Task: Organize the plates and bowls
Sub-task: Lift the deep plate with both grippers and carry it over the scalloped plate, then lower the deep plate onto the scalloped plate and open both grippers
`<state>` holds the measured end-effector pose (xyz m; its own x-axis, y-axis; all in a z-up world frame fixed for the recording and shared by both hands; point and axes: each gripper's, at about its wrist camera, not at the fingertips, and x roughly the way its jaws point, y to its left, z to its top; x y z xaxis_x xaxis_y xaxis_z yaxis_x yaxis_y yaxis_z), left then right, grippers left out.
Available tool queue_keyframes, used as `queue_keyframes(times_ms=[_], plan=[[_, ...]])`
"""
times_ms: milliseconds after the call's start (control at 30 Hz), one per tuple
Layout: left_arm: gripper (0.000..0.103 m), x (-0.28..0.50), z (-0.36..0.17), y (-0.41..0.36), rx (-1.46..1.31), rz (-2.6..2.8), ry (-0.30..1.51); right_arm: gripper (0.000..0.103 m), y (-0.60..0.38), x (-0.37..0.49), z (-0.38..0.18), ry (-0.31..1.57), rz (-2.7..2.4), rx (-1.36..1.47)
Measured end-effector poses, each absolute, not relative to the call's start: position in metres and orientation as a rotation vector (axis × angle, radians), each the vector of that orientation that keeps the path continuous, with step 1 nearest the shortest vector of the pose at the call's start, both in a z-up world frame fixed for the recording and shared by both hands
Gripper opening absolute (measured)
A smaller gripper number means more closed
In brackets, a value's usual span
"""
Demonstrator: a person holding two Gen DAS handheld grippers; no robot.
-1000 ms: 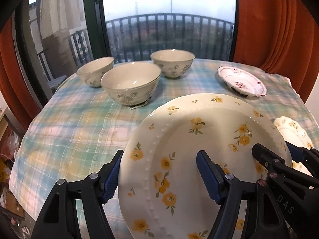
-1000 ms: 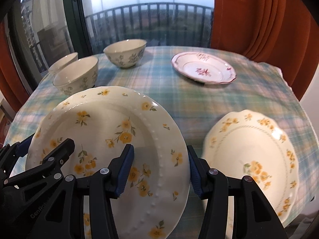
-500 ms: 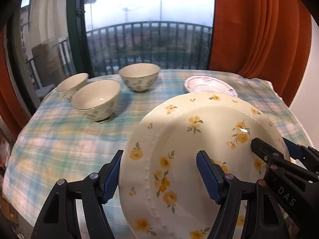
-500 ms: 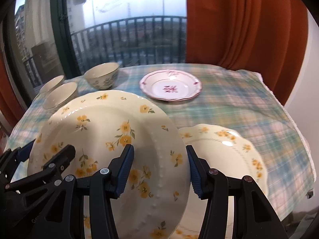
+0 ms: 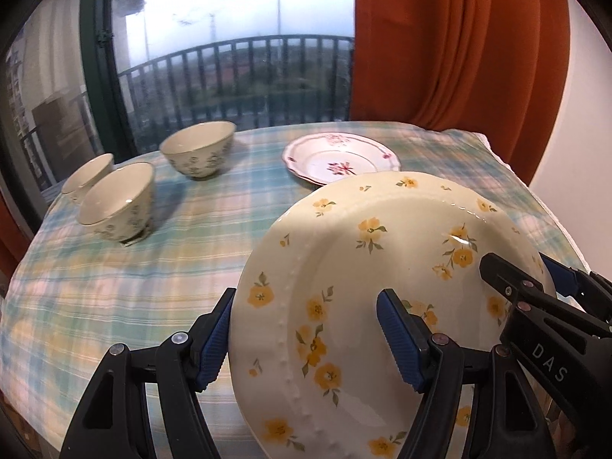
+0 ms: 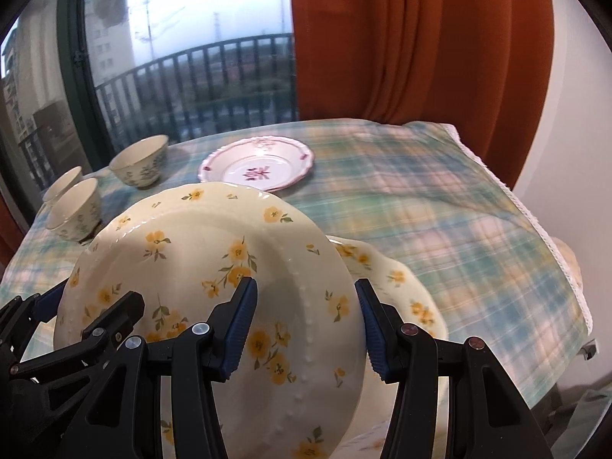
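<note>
Both grippers clamp one yellow-flowered plate (image 5: 382, 267): left gripper (image 5: 306, 336) on its left rim, right gripper (image 6: 306, 313) on its right rim. Plate's airborne, over a second yellow-flowered plate (image 6: 401, 287) on the checked tablecloth (image 5: 114, 287).

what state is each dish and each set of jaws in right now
yellow-flower plate: lifted, tilted, held on both sides
left gripper: jaws clamped over the plate's left rim
right gripper: jaws clamped over its right rim
second yellow-flower plate: flat on the tablecloth, partly under the lifted one
pink-flower plate: flat, empty
three bowls: upright, empty, unstacked
</note>
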<state>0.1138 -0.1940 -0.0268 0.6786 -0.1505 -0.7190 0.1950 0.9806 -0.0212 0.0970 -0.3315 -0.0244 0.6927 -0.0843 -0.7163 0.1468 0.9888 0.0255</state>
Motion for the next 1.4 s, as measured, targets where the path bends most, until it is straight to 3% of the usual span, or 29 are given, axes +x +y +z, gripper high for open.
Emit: queue_keyframes(times_ms=[700, 1400], plan=[[0.074, 0.117, -0.061, -0.279, 0.112, -0.292, 0.900, 0.056, -0.417, 0.091, -0.049, 0.838, -0.228, 0.109], [0.076, 0.128, -0.078, -0.297, 0.178, -0.264, 0.914, 0.055, -0.434, 0.097, -0.076, 0.863, -0.234, 0.154]])
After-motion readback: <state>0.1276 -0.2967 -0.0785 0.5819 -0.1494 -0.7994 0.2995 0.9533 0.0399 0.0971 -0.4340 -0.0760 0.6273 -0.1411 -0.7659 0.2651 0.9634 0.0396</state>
